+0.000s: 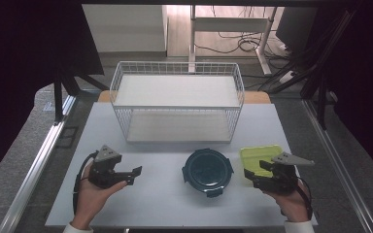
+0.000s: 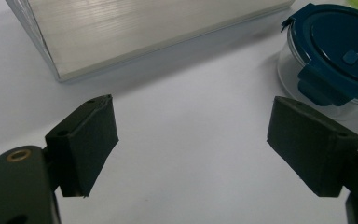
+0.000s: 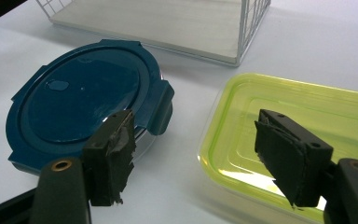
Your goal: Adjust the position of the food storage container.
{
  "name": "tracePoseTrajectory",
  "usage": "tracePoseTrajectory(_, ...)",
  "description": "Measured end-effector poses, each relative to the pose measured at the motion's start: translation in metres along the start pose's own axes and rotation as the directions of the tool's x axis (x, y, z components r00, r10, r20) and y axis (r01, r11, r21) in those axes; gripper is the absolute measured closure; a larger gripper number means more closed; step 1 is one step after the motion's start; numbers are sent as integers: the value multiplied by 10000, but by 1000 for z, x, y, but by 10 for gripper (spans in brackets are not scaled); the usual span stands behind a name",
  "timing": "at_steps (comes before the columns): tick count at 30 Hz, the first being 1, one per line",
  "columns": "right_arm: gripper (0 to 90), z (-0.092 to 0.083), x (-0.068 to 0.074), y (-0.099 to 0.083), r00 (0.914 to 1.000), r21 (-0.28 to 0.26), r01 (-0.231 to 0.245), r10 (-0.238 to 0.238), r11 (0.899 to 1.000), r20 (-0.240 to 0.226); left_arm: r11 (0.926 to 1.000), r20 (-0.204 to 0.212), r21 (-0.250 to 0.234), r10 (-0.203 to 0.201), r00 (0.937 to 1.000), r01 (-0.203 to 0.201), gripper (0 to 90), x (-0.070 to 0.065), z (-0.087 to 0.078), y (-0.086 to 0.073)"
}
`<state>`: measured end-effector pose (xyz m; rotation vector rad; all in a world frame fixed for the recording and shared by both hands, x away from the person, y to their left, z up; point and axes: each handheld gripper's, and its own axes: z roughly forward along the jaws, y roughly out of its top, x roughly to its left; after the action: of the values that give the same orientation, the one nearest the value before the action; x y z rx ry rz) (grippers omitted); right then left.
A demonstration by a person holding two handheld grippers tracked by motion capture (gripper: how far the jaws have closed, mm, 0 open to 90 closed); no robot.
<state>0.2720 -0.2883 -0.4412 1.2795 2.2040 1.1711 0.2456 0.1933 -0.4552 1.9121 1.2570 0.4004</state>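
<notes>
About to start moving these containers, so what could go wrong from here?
The round glass container with the dark blue clip lid and the rectangular lime-green plastic container sit close together, so the open right gripper could nudge one while reaching the other. The glass wall may slip between the pads. The white wire shelf rack stands close behind and could catch a lifted container.

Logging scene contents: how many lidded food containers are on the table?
2. A round blue-lidded container sits centre front; a rectangular green-lidded one lies beside it, under the right gripper. None seem hidden.
</notes>
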Motion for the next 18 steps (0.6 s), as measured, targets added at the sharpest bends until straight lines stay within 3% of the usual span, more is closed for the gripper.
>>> tracePoseTrajectory(18,321,2,0,4,9998,81,-98,99,9999,-149,10000,-134,65,-68,9999,69,156,1,-2,-3)
